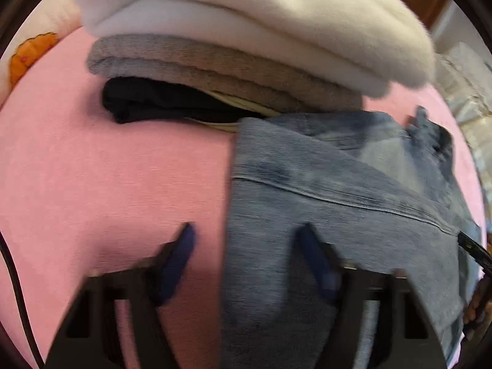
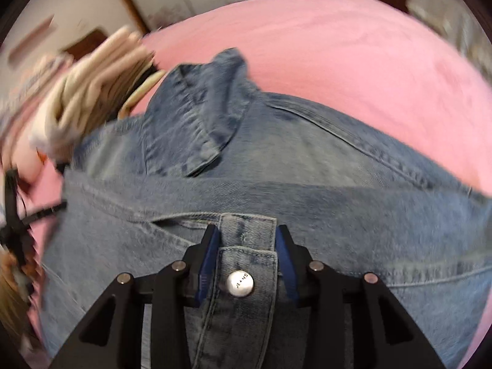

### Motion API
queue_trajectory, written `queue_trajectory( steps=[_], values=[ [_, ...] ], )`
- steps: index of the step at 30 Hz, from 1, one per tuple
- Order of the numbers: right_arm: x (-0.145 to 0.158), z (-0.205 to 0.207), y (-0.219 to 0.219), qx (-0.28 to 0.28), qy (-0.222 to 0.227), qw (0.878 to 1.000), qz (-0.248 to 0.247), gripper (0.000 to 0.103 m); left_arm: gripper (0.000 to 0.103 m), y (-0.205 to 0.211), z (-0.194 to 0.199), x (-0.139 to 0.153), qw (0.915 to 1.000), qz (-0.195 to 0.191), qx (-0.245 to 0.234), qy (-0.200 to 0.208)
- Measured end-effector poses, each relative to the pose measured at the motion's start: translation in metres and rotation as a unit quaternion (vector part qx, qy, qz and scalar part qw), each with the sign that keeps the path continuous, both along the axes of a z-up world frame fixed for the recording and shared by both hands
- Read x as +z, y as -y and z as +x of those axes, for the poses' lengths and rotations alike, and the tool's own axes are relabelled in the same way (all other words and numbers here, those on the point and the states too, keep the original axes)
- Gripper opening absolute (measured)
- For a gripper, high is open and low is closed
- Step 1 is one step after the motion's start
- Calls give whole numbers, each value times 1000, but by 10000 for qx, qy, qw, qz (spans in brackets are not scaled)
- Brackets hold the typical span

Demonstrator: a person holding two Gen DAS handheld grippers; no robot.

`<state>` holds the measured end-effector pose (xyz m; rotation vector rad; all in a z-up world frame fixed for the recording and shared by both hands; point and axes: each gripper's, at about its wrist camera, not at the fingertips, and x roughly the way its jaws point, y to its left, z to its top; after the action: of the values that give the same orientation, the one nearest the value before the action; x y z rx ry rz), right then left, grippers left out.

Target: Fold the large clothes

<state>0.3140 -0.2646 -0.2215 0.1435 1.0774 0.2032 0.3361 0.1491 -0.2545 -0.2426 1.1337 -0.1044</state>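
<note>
the denim jacket (image 2: pixel 276 160) placket is clamped by the right gripper (image 2: pixel 246 243); the left gripper (image 1: pixel 246 240), open astride its edge, should be closed before the fold is carried evenly.

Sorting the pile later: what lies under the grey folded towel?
Under the grey folded towel sit a cream layer's edge and a black garment on the pink sheet. The denim jacket hides the pile's right end.

One denim jacket (image 2: pixel 276 166), four folded garments (image 1: pixel 233 70) stacked, one pink sheet (image 1: pixel 107 169), two grippers (image 1: pixel 246 240)
</note>
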Motion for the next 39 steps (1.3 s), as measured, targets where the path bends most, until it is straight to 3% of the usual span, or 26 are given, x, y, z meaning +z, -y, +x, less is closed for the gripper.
queue_trajectory(
  steps=[1, 3, 10, 13, 15, 17, 19, 22, 24, 26, 29, 31, 33, 35, 38, 39],
  values=[
    [1, -1, -3, 84, 21, 10000, -48, 27, 21, 3, 3, 2, 10000, -72, -58, -1],
    [5, -5, -8, 99, 119, 9998, -129, 24, 9, 10, 0, 9, 9996, 253, 10, 130],
    [53, -16, -13, -321, 1159, 9919, -398, 23, 6, 5, -21, 41, 9919, 396, 558, 1070],
    [37, 1, -19, -364, 943, 9925, -689, 25, 6, 12, -19, 34, 9882, 814, 686, 1105],
    [13, 9, -25, -346, 581, 9922, -1052, 31, 6, 11, -14, 22, 9851, 1196, 805, 941],
    [5, 9, -27, -454, 414, 9903, -1243, 34, 7, 10, -13, 18, 9845, 1343, 855, 738],
    [23, -4, -24, -713, 644, 9876, -1244, 37, 12, 12, -21, 26, 9827, 1449, 858, 764],
    [57, -34, -33, -886, 1146, 9817, -1232, 39, 23, 25, -45, 62, 9717, 1833, 848, 1224],
    [70, -52, -47, -779, 1284, 9831, -1046, 39, 35, 41, -66, 84, 9705, 1634, 745, 1608],
    [75, -69, -70, -481, 1259, 9895, -517, 39, 48, 65, -87, 97, 9773, 1035, 516, 1777],
    [61, -82, -106, -59, 990, 9950, 64, 39, 50, 98, -100, 84, 9867, 462, 306, 1529],
    [44, -83, -126, 114, 818, 9966, 2, 39, 50, 115, -100, 65, 9898, 555, 255, 1288],
    [30, -85, -136, 119, 722, 9969, -288, 38, 50, 121, -97, 38, 9914, 894, 311, 904],
    [18, -90, -123, -52, 657, 9963, -552, 35, 51, 114, -102, 20, 9919, 1006, 433, 648],
    [17, -101, -80, -505, 700, 9925, -866, 35, 52, 90, -105, 13, 9909, 939, 711, 651],
    [16, -105, -54, -718, 684, 9920, -776, 28, 52, 80, -104, 12, 9890, 1069, 791, 651]
  ],
)
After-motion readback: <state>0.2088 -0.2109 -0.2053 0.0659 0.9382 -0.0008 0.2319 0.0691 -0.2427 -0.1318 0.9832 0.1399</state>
